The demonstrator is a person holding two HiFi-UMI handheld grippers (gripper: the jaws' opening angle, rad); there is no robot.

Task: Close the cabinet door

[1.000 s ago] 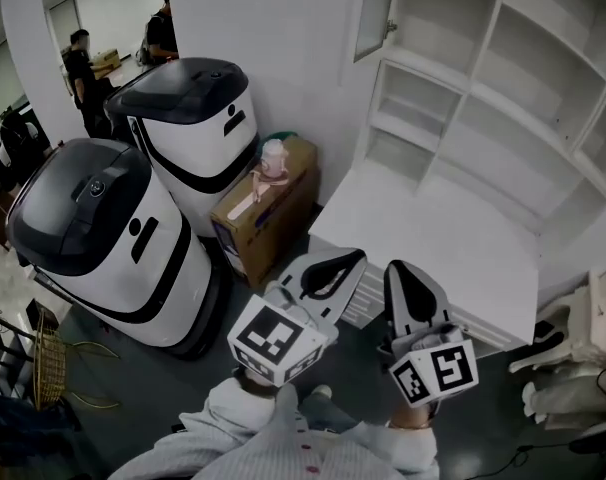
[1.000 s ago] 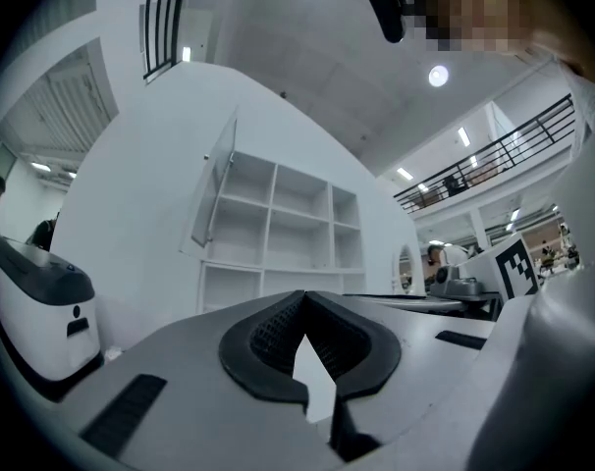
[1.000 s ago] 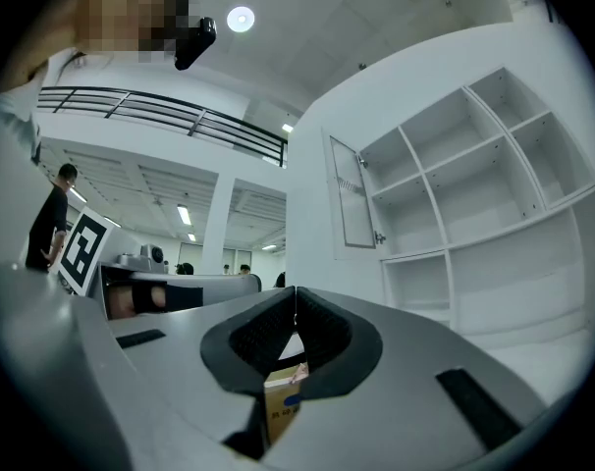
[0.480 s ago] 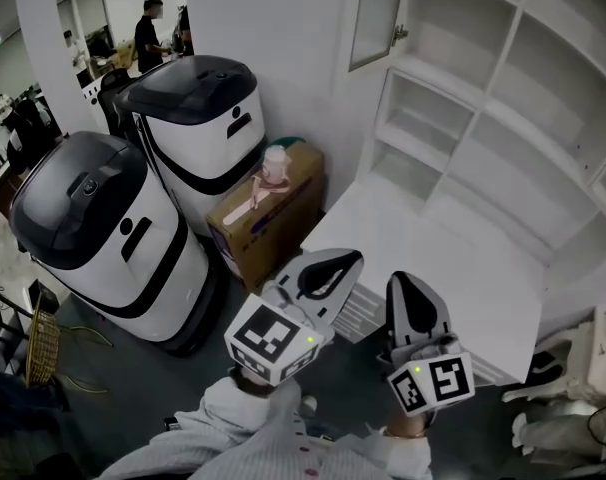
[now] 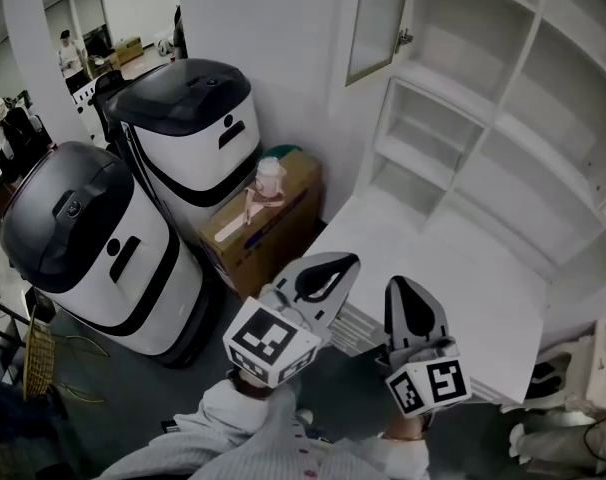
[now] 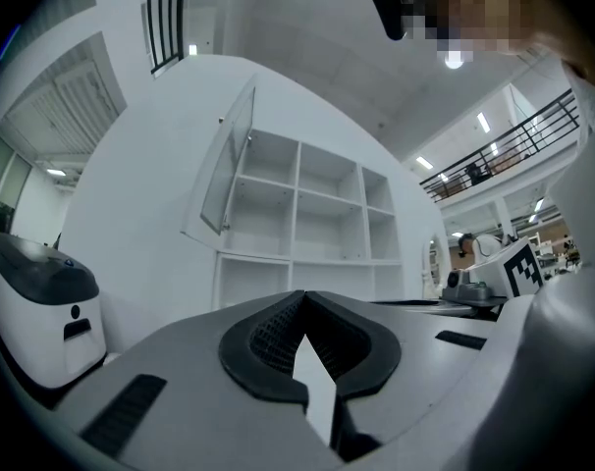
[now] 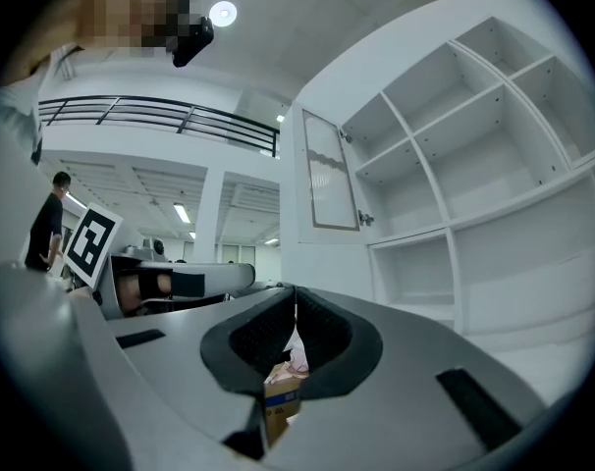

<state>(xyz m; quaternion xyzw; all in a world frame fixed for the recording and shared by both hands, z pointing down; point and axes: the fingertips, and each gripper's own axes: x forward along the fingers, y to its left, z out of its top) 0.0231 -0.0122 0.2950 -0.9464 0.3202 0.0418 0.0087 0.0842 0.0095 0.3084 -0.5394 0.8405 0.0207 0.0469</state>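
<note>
Hanging open at upper left of shelves (image 5: 453,76): door (image 5: 378,28), well apart from both grippers. Likely light, stiff, free-swinging; pane (image 5: 375,8) maybe fragile. Push outer face near free edge, away from hinged side, gently. Left gripper (image 5: 338,262), right gripper (image 5: 403,286): fingers closed, empty.

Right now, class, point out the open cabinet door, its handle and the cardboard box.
cabinet door (image 5: 376,18), head view, middle of its pane.
handle (image 5: 405,39), head view, the small knob at the door's edge.
cardboard box (image 5: 283,240), head view, its side face.
</note>
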